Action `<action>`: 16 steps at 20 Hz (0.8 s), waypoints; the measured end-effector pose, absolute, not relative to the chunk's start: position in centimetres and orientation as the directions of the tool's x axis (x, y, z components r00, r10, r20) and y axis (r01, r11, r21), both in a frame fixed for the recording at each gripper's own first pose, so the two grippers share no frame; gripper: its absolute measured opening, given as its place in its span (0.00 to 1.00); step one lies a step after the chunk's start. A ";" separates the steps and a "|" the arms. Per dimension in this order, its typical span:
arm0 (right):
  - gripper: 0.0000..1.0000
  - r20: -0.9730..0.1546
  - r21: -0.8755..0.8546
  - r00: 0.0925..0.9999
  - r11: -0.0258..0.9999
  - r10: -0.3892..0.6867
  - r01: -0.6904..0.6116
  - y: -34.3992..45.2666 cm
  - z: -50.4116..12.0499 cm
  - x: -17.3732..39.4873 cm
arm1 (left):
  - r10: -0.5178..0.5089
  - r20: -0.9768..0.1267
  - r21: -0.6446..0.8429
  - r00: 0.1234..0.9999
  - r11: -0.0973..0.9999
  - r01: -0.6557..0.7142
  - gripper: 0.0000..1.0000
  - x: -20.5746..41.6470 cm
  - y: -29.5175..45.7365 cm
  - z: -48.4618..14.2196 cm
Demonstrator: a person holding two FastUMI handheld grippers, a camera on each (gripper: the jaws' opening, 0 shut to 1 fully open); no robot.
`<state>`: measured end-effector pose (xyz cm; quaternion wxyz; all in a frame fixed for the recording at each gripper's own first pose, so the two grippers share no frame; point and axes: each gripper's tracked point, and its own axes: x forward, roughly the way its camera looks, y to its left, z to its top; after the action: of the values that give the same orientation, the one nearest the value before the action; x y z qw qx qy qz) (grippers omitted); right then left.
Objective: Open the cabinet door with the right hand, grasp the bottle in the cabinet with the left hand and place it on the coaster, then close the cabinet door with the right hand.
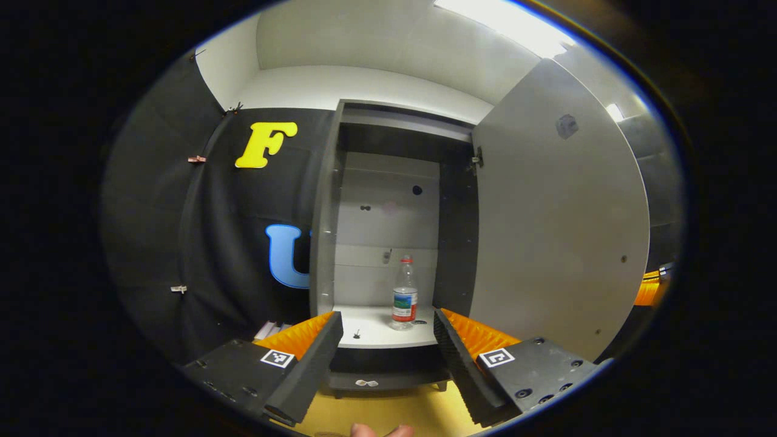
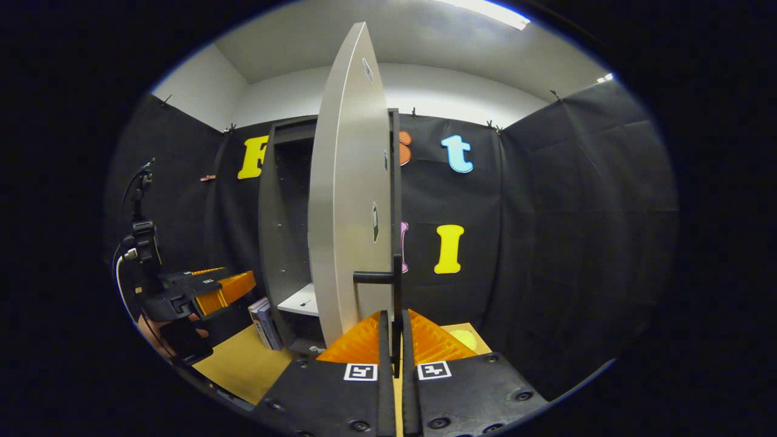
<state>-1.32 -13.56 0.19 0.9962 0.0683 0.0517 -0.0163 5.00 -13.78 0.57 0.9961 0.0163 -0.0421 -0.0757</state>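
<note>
**Cabinet door open, bottle on the shelf inside**

In the left gripper view, the left claw (image 1: 388, 346) is open, its two fingers spread wide and holding nothing, in front of the cabinet (image 1: 388, 200). Between the fingers and farther off, the bottle (image 1: 404, 293) stands upright on the cabinet's pale shelf (image 1: 370, 331), towards the shelf's right side and near its front edge. It is clear plastic with a red cap and a coloured label. The cabinet door (image 1: 558, 218) hangs swung wide open on the cabinet's right side.

In the right gripper view, the right claw (image 2: 396, 340) is closed on the dark vertical bar of the door handle (image 2: 396, 285), both fingers pressing against it. The door stands edge-on just beyond the fingers. Left of the door, the cabinet's interior is dark, with the front of the shelf showing. A tan bench (image 2: 243, 364) lies in front of the cabinet. A round yellow coaster (image 2: 464, 338) lies on the bench right of the door, just past the right finger. A few books (image 2: 264, 325) stand left of the cabinet's base, and the left claw shows farther left.
</note>
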 end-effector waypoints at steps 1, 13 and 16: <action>0.08 -0.106 0.144 0.994 0.988 -0.040 0.055 -15.1 0.1 -1.5 | -0.155 0.079 0.042 0.985 0.987 0.152 0.95 5.3 -14.4 0.4; 0.08 -0.101 0.220 0.993 0.975 0.056 -0.032 -17.4 0.2 -5.4 | -0.126 0.036 0.084 0.991 0.989 0.123 0.92 9.1 -17.8 -0.7; 0.08 -0.115 0.205 0.993 0.978 -0.024 0.048 -19.7 -0.4 -6.7 | -0.137 0.046 0.110 0.989 0.985 0.132 0.92 11.3 -18.6 -0.3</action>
<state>-6.71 -19.65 -0.38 0.9928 0.1043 0.0562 -0.0182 11.34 -18.64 -0.34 0.9959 0.0533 -0.0268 -0.0676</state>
